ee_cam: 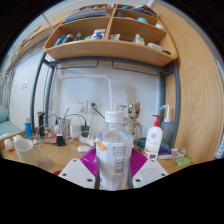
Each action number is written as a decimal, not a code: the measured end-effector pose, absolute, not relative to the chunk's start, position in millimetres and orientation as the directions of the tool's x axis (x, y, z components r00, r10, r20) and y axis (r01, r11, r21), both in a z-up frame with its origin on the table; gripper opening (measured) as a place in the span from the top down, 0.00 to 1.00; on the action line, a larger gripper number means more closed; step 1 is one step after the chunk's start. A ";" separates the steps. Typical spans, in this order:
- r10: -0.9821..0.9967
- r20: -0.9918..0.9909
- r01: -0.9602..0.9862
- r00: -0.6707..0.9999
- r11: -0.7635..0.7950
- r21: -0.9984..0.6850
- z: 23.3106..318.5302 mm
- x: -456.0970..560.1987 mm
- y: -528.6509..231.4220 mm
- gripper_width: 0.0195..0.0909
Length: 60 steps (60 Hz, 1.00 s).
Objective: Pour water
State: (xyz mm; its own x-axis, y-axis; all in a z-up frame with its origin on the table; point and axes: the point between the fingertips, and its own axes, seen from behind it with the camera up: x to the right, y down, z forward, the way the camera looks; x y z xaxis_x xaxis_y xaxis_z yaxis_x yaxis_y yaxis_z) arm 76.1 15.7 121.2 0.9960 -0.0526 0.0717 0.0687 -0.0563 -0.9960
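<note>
The gripper [114,172] was clamped on a clear plastic water bottle [114,150], both magenta pads [92,160] pressed against its lower body. The bottle stood upright between the fingers, its neck and cap area rising in front of the desk [45,155]. Whether the cap was on or off could not be told for certain; the neck looked open, but the view there was poor.

Taking the bottle as landmark: a white pump dispenser [153,136] stood to its right and beyond it, a white cup [24,150] sat well off to its left on the desk, and dark cables and small items lay behind it to the left. High above it ran a wooden shelf [105,45] with assorted objects.

The step in hand seemed to be carrying the held bottle toward a receiving vessel, probably that cup. To do it well, the grip ought to stay firm yet not crush the thin plastic, the bottle kept upright while travelling left, then its mouth set over the cup's rim before tilting slowly, so the stream starts thin and lands inside
</note>
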 end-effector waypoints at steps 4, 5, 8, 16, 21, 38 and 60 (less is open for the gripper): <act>-0.043 0.116 0.113 0.992 -0.064 -0.992 121.7 72.4 15.5 0.75; -0.045 0.128 0.125 0.991 -0.065 -0.990 122.0 71.4 16.9 0.74; -0.039 0.191 0.188 0.981 -0.065 -0.980 125.3 65.4 16.7 0.75; 0.010 0.497 0.497 0.868 -0.028 -0.867 141.8 33.6 20.5 0.74; 0.021 0.715 0.715 0.699 0.023 -0.699 153.5 4.4 22.2 0.74; -0.047 0.999 0.983 0.011 0.182 -0.002 177.9 -82.1 32.7 0.75; -0.198 0.775 0.750 -0.600 0.199 0.631 168.0 -144.3 26.7 0.75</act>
